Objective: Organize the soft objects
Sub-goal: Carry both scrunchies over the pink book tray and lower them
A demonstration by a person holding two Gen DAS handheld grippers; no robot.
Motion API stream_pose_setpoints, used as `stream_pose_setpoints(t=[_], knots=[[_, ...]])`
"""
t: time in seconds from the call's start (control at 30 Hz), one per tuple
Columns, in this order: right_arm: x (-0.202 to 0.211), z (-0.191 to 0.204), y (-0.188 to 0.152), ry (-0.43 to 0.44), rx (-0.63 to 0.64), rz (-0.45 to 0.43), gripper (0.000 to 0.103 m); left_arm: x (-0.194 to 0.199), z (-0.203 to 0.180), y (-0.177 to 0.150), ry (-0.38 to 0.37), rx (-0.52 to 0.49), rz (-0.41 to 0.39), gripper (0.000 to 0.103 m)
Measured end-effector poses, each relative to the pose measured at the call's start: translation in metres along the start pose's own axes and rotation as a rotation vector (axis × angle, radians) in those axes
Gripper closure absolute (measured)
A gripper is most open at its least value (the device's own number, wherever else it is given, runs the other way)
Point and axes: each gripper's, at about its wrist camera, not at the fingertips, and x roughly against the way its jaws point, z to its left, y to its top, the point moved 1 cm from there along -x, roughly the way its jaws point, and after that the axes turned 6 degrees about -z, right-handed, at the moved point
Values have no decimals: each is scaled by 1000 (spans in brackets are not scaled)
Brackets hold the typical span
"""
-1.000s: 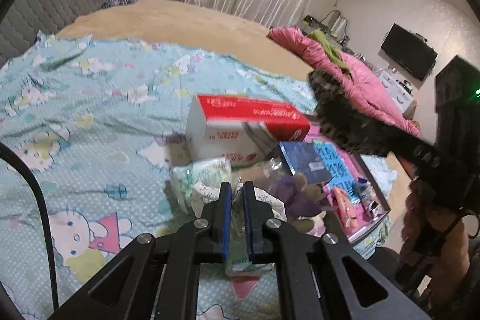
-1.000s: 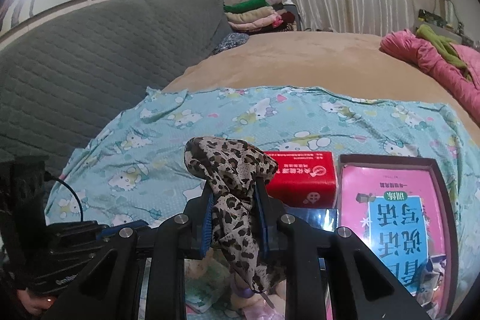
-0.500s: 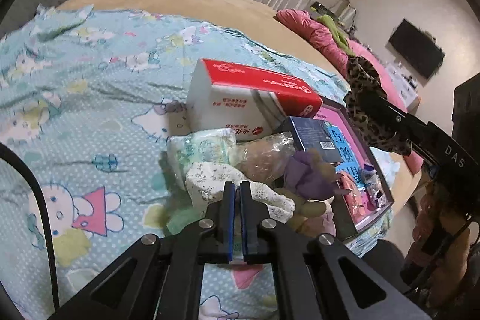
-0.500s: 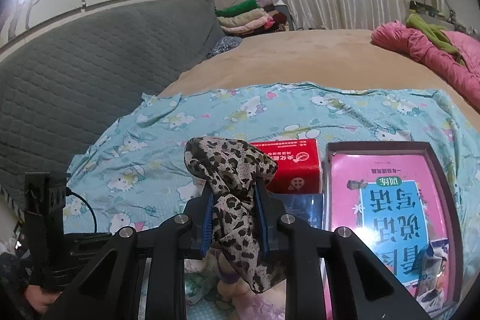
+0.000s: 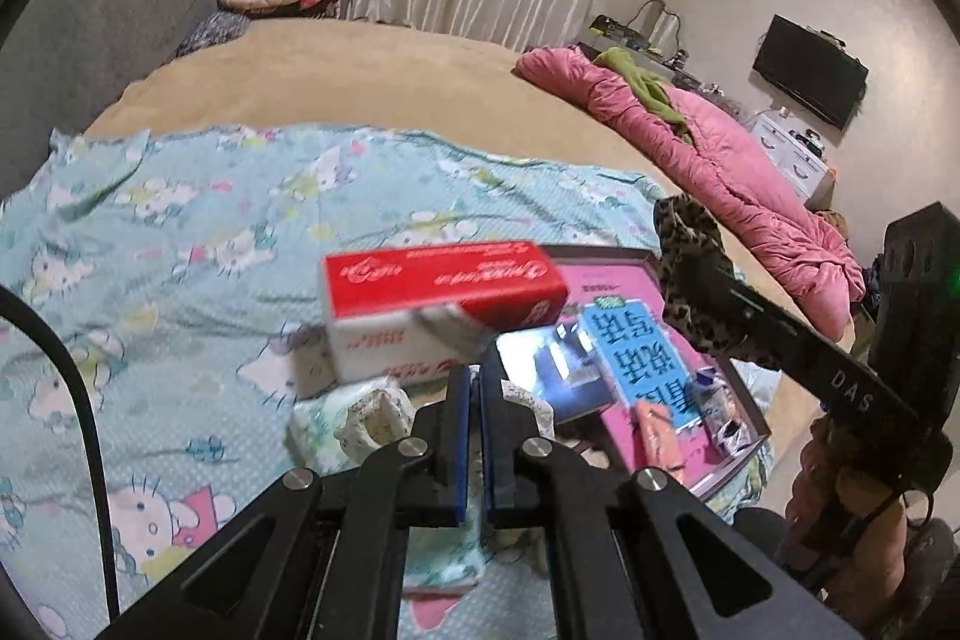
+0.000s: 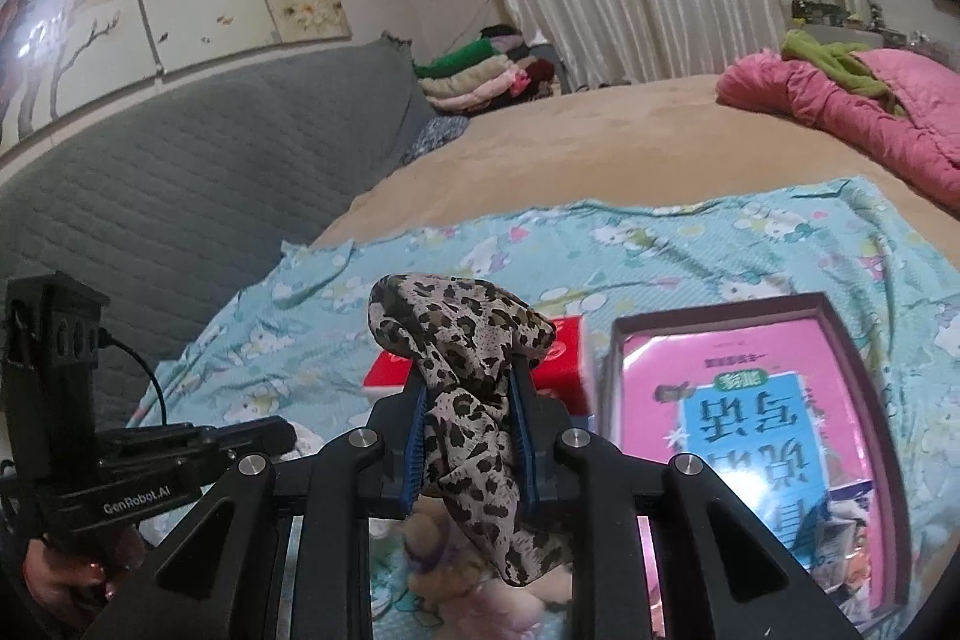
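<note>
My right gripper (image 6: 468, 388) is shut on a leopard-print cloth (image 6: 456, 316) that bunches above its pads and hangs below them. In the left wrist view that cloth (image 5: 681, 226) and the right gripper (image 5: 690, 274) hover over the dark-rimmed box (image 5: 606, 253). My left gripper (image 5: 474, 382) is shut, with the thin edge of a pale green packet (image 5: 444, 556) pinched and dangling under it. Its black body shows at the left of the right wrist view, the left gripper (image 6: 282, 439) held by a hand. A white floral cloth (image 5: 375, 412) and a plush toy (image 6: 432, 538) lie below.
A red and white tissue box (image 5: 444, 304) stands beside the box, which holds a pink book (image 6: 738, 400). A dark glossy book (image 5: 552, 370) leans between them. All rest on a teal cartoon sheet (image 5: 180, 232) over a tan bed. A pink quilt (image 5: 738, 172) lies at the right.
My left gripper closed fully and rose away from the pile, the packet coming up with it. My right gripper drifted sideways above the box, still gripping the leopard cloth.
</note>
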Motion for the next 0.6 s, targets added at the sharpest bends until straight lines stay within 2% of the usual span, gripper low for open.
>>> stream_pose_setpoints(t=[0.3, 0.6], knots=[[23, -32, 10, -52, -46, -58, 79, -2, -49, 27, -16, -66, -20, 100], [44, -61, 12, -136, -64, -89, 79, -14, -86, 28, -34, -109, 3, 100]])
